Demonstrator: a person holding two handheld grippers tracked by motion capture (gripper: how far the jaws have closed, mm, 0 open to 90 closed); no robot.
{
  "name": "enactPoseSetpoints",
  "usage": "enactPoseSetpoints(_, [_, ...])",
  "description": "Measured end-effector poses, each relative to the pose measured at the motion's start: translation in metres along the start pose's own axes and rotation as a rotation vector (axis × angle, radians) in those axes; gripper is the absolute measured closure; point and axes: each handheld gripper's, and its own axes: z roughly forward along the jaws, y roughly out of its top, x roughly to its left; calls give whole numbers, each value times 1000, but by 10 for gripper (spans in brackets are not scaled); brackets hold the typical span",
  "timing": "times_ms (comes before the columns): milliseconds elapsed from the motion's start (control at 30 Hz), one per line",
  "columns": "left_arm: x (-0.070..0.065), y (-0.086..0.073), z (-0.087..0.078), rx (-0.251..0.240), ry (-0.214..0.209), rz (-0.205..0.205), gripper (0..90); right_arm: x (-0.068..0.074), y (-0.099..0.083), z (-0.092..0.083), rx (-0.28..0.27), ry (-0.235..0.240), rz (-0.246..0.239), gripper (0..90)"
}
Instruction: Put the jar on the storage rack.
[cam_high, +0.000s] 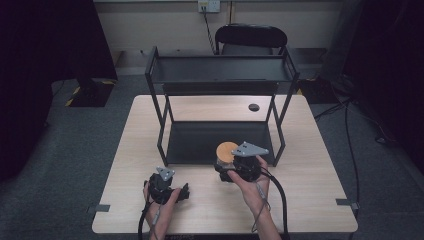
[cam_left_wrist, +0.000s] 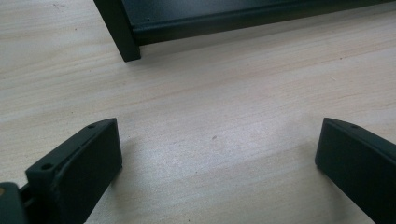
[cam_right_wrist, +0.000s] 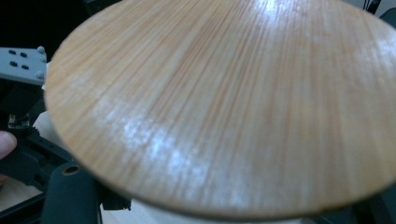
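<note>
Right gripper (cam_high: 231, 169) clamped on round wooden lid (cam_high: 226, 150), disc tilted up just ahead of its jaws, close over front edge of black shelf rack (cam_high: 220, 75). Left gripper (cam_high: 176, 194) well apart to its left, jaws spread wide over bare wooden table (cam_high: 310, 165), near rack's front leg.

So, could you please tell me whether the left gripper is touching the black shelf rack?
Apart. The left gripper view shows the left gripper open over bare table, well short of the rack's leg.
</note>
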Motion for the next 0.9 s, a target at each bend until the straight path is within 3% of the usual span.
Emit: enactPoseSetpoints(900, [0,0,0,0,0,0,0,-20,34,11,9,-39,-14,253])
